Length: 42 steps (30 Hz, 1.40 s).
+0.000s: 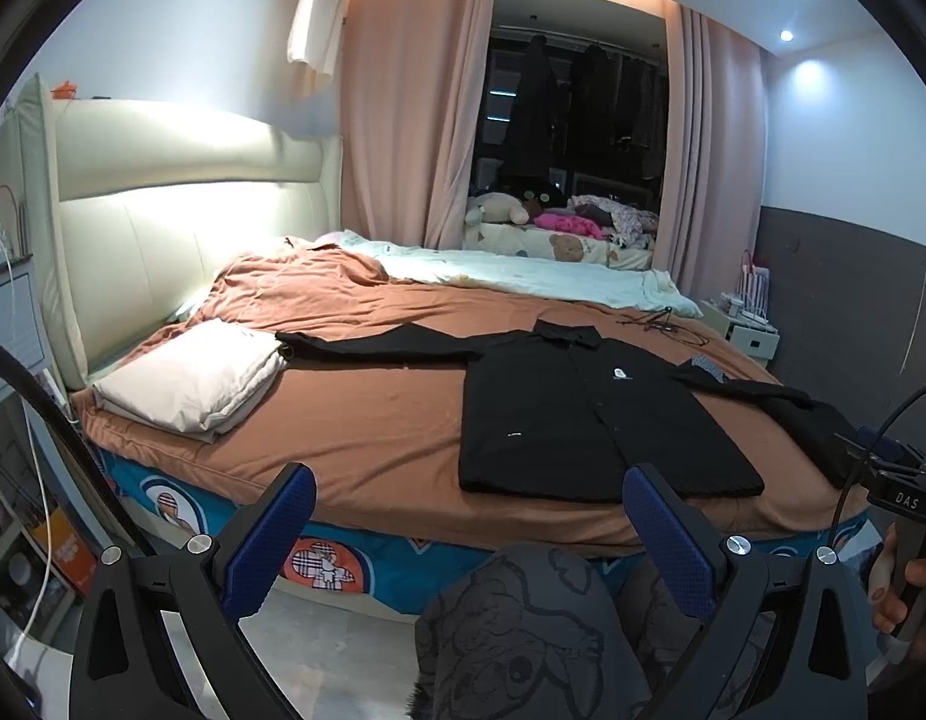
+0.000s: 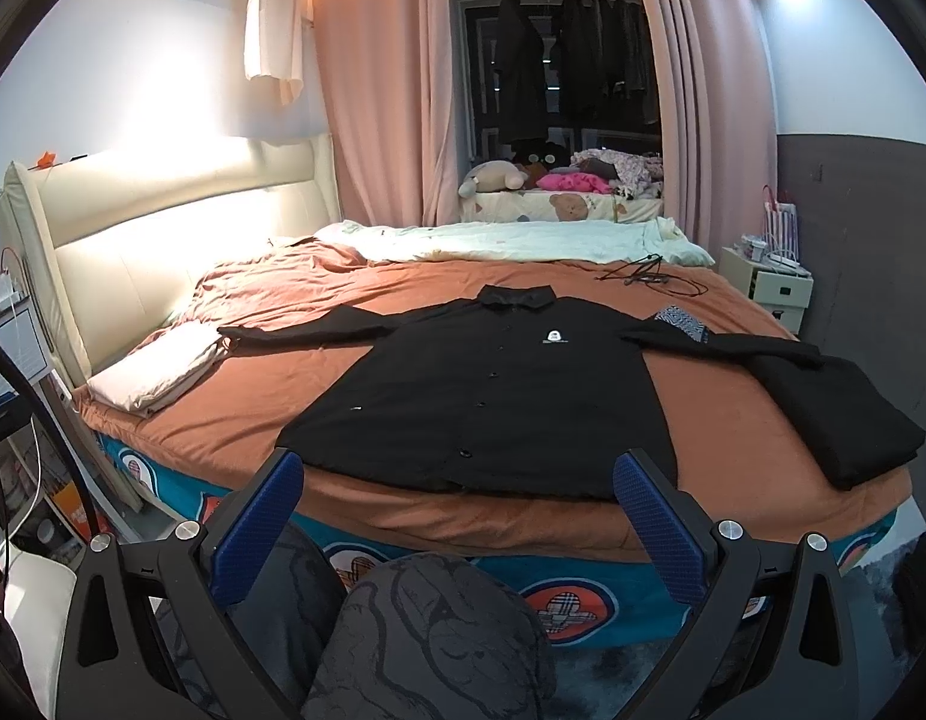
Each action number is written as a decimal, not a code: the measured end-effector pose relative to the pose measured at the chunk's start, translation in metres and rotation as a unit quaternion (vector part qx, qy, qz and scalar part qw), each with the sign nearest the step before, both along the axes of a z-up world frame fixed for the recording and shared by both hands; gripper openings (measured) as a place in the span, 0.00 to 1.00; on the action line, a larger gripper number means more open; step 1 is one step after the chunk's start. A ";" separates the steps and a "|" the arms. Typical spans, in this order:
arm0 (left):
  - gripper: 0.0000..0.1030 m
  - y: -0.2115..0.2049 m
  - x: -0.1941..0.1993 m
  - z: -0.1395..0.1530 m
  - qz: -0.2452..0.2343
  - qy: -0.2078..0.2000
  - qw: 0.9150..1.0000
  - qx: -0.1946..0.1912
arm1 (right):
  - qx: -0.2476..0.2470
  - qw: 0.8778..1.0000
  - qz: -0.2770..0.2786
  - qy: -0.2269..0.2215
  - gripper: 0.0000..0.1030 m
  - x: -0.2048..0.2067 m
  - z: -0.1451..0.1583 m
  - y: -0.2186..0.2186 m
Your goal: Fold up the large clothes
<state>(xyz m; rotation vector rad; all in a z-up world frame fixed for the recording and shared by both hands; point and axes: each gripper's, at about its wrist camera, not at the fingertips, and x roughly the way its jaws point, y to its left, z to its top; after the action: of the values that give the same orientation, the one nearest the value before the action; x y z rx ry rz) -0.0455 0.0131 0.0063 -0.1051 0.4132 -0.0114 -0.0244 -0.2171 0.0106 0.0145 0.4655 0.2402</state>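
Note:
A black long-sleeved button shirt (image 1: 589, 414) (image 2: 487, 396) lies flat on the orange-brown bed sheet (image 1: 367, 414) (image 2: 727, 420), collar toward the far side and both sleeves spread out. My left gripper (image 1: 469, 510) is open, held off the bed's near edge to the left of the shirt's hem. Open too, my right gripper (image 2: 457, 492) hovers just before the hem, touching nothing. In the left wrist view the right gripper's body (image 1: 901, 498) shows at the right edge, held by a hand (image 1: 901, 588).
A folded black garment (image 2: 835, 414) lies on the bed's right corner. Folded white cloth (image 1: 193, 378) (image 2: 157, 369) sits at the left by the headboard. A pale blanket (image 2: 511, 243) and a cable (image 2: 649, 276) lie further back. The person's patterned knees (image 2: 427, 636) are below the grippers.

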 end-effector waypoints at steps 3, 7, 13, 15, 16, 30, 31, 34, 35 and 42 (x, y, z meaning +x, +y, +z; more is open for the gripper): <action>1.00 0.003 0.006 0.000 0.002 0.000 1.000 0.000 | 0.002 1.000 0.002 0.003 1.00 0.007 0.000 0.002; 1.00 0.005 0.015 -0.001 0.007 0.002 1.000 -0.003 | 0.002 1.000 0.007 0.005 1.00 0.019 0.002 0.003; 1.00 0.007 0.037 0.000 0.012 0.009 1.000 -0.001 | 0.011 1.000 0.012 0.010 1.00 0.045 0.004 0.003; 1.00 0.010 0.045 0.000 0.012 0.010 1.000 -0.002 | 0.014 1.000 0.014 0.012 1.00 0.055 0.004 0.004; 1.00 0.009 0.051 0.000 0.013 0.012 1.000 -0.001 | 0.015 1.000 0.016 0.014 1.00 0.062 0.004 0.003; 1.00 0.029 0.139 -0.001 0.028 0.037 0.999 -0.008 | 0.045 0.998 0.023 0.030 1.00 0.158 0.006 0.012; 1.00 0.031 0.145 -0.001 0.034 0.039 0.999 -0.008 | 0.048 0.998 0.022 0.031 1.00 0.167 0.006 0.012; 1.00 0.042 0.164 -0.002 0.042 0.041 0.998 -0.017 | 0.057 0.997 0.024 0.035 1.00 0.192 0.001 0.016; 0.99 0.046 0.170 -0.001 0.045 0.041 0.998 -0.019 | 0.060 0.997 0.022 0.040 1.00 0.202 -0.001 0.018; 0.86 0.077 0.225 -0.005 0.068 0.058 0.995 -0.037 | 0.098 0.993 0.006 0.067 1.00 0.270 -0.009 0.024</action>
<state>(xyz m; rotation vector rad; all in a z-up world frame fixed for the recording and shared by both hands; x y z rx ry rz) 0.1796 0.0903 0.0012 -0.2071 0.5203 0.1146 0.2459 -0.1928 0.0019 0.2206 0.5735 0.2973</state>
